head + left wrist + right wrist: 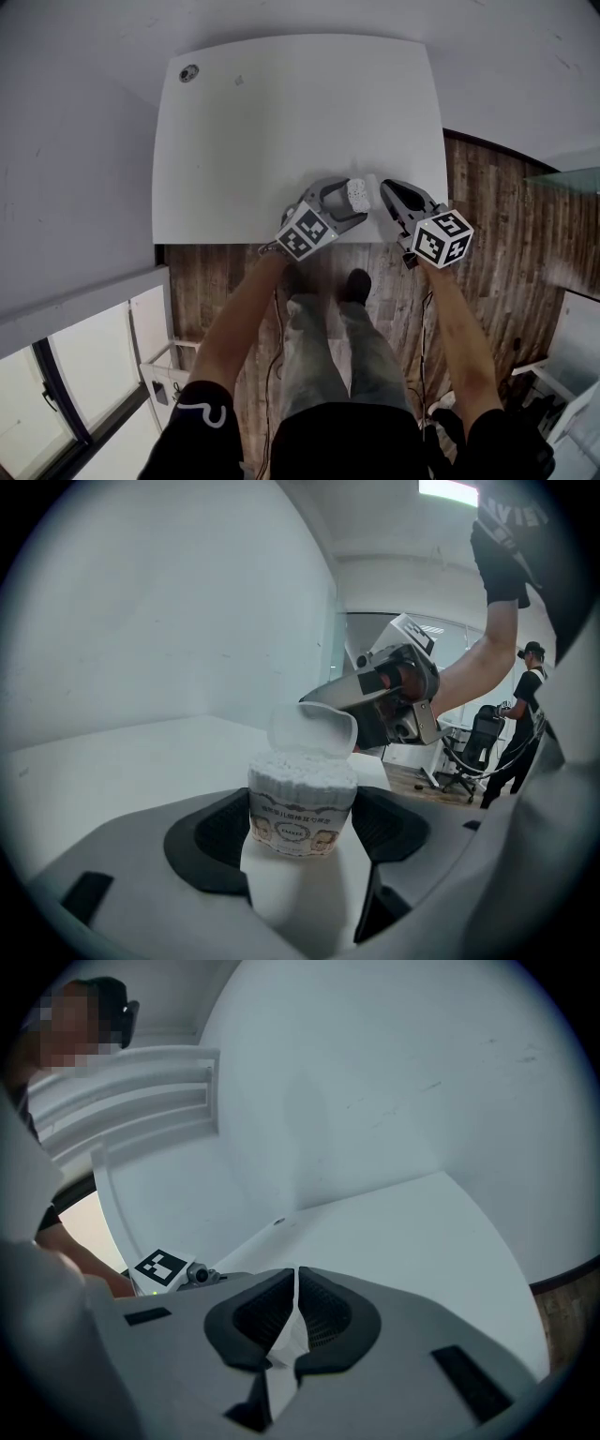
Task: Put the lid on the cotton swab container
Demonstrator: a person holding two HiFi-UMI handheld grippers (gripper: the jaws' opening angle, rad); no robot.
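The cotton swab container (357, 194) stands near the front edge of the white table (281, 122). It is a short round tub with a printed label, packed with white swabs (302, 803). My left gripper (355, 201) is shut on it, a dark pad (217, 832) against each side. The translucent lid (312, 727) hangs tilted just above the tub's far rim. My right gripper (384, 193) is shut on the lid's thin edge (284, 1335), its jaws almost touching. It comes in from the right, opposite the left gripper.
A small round grommet (189, 72) sits at the table's far left corner. Wood floor (487, 216) lies to the right of and in front of the table. A person (525, 705) and an office chair (473, 752) are in the background.
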